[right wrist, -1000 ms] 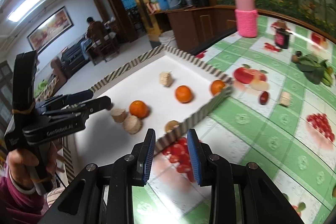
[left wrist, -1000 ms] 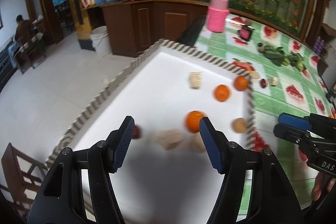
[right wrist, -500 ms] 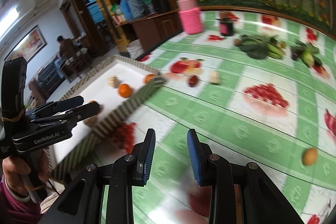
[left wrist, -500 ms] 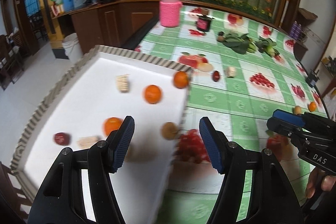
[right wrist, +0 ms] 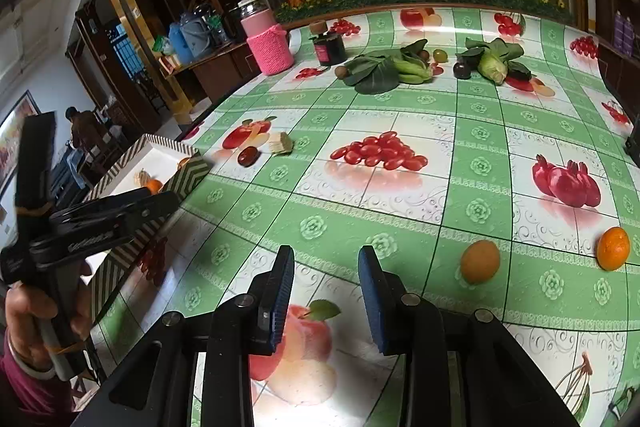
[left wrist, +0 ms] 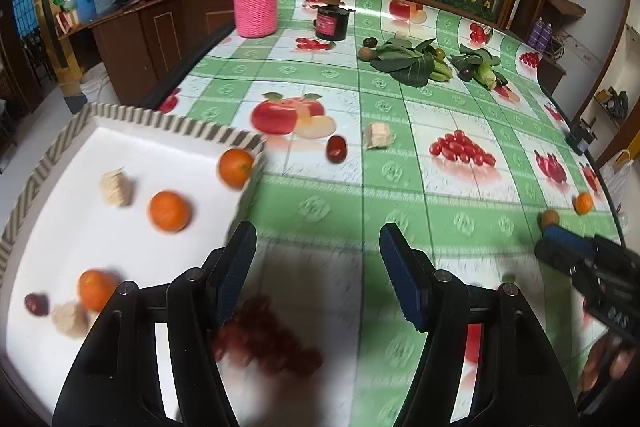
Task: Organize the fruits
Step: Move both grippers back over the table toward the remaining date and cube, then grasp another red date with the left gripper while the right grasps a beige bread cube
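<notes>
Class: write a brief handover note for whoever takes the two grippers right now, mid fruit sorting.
Left gripper: open, holding nothing, near the tray corner.
Right gripper: open, holding nothing; its jaws have just been opening.
Done: three oranges and other pieces lie in the tray.
Left: red date, beige piece, tan fruit and small orange lie loose on the tablecloth.

Oranges (left wrist: 169,211) in tray (left wrist: 132,115)

left gripper (right wrist: 156,205) side lettering: too blurry to read, honestly
right gripper (left wrist: 560,247) side lettering: blurred, can't make it out
black jar (left wrist: 331,23) pink label: too small to read
</notes>
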A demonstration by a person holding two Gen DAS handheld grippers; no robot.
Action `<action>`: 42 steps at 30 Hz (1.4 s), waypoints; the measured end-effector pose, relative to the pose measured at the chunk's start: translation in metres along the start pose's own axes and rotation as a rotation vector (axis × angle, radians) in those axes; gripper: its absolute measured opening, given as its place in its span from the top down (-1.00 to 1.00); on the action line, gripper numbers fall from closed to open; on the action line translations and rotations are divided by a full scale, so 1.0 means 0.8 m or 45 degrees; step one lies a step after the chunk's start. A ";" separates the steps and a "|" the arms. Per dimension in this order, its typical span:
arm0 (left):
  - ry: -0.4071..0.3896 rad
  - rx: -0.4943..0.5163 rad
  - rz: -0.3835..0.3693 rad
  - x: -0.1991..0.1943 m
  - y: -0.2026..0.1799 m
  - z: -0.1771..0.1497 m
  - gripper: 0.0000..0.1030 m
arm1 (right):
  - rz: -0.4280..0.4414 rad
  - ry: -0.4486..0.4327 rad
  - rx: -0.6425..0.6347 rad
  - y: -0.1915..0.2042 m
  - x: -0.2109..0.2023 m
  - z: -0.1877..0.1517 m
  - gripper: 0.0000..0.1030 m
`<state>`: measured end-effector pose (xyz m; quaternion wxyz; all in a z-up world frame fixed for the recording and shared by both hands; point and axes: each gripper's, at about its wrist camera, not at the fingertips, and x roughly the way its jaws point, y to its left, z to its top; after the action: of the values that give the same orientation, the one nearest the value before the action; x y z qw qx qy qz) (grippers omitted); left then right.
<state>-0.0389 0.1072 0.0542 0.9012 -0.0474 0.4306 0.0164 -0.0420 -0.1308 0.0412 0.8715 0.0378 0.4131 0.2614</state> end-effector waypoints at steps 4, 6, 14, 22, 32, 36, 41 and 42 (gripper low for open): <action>0.012 0.029 0.009 0.026 -0.014 0.020 -0.26 | 0.008 0.008 0.010 -0.006 0.010 0.010 0.37; 0.030 0.029 0.014 0.041 -0.018 0.028 -0.26 | 0.015 0.006 -0.009 -0.003 0.017 0.022 0.37; 0.068 0.046 0.061 0.093 -0.028 0.053 -0.25 | 0.036 0.017 -0.101 0.005 0.041 0.061 0.37; 0.071 0.040 0.089 0.120 -0.027 0.063 0.62 | 0.044 0.065 -0.142 0.004 0.070 0.081 0.37; 0.034 -0.001 0.059 0.097 -0.022 0.052 0.65 | 0.105 0.151 -0.188 0.025 0.123 0.107 0.37; 0.019 -0.018 0.057 0.074 -0.015 0.037 0.65 | 0.103 0.176 -0.230 0.046 0.150 0.117 0.37; 0.012 -0.059 0.039 0.049 0.002 0.022 0.65 | 0.139 0.211 -0.245 0.065 0.181 0.128 0.37; 0.006 -0.064 0.039 0.045 0.005 0.021 0.65 | 0.145 0.220 -0.256 0.069 0.189 0.128 0.38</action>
<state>-0.0036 0.1127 0.0366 0.8984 -0.0633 0.4328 0.0408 0.0894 0.0060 0.0179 0.8158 -0.0492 0.4557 0.3527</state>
